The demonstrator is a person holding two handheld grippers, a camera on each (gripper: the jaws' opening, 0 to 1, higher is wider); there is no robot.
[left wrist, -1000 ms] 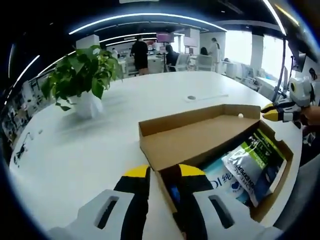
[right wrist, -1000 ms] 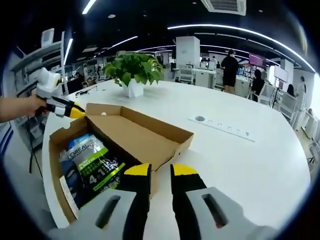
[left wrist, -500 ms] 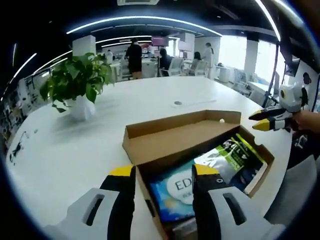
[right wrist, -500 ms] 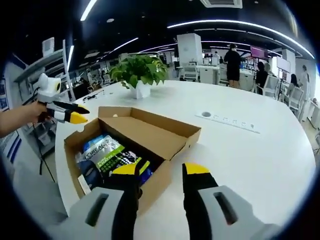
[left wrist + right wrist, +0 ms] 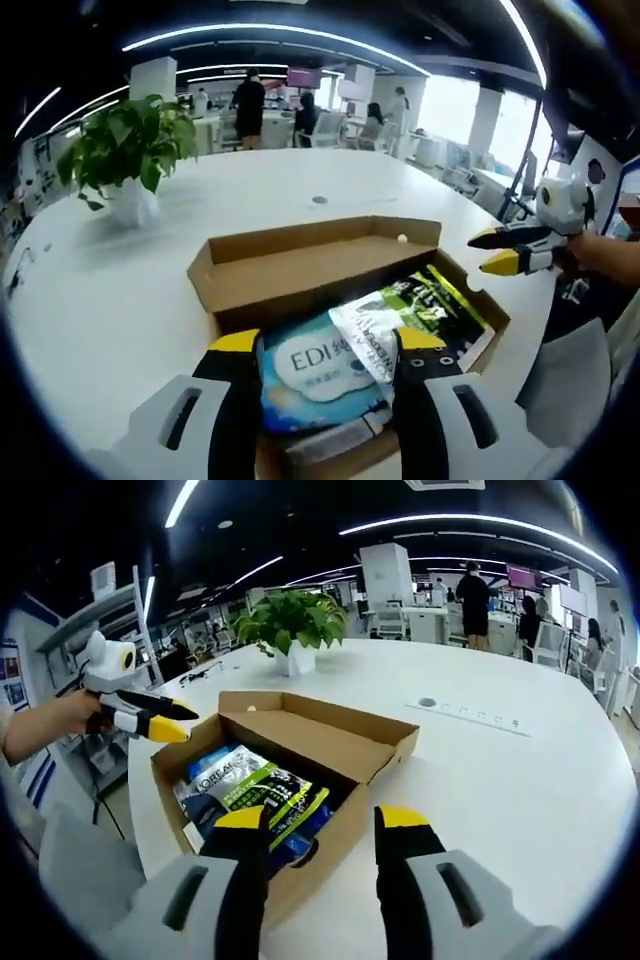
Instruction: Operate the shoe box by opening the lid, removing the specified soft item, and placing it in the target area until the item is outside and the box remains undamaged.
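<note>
Here the left gripper (image 5: pixel 322 345) hung with jaws spread over the near end of the open shoe box (image 5: pixel 300 265), above a soft blue-and-white pack (image 5: pixel 320 365). The right gripper (image 5: pixel 322 825) was likewise parted, holding nothing. The pouches looked light, limp and slippery; pinching a crimped edge seemed safest.

Box (image 5: pixel 300 262) top open; raised lid (image 5: pixel 330 742) blocks far side

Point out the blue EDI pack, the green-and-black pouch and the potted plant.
blue EDI pack (image 5: pixel 318 365), left gripper view, white label.
green-and-black pouch (image 5: pixel 268 790), right gripper view, its middle.
potted plant (image 5: pixel 290 623), right gripper view, leaves.
</note>
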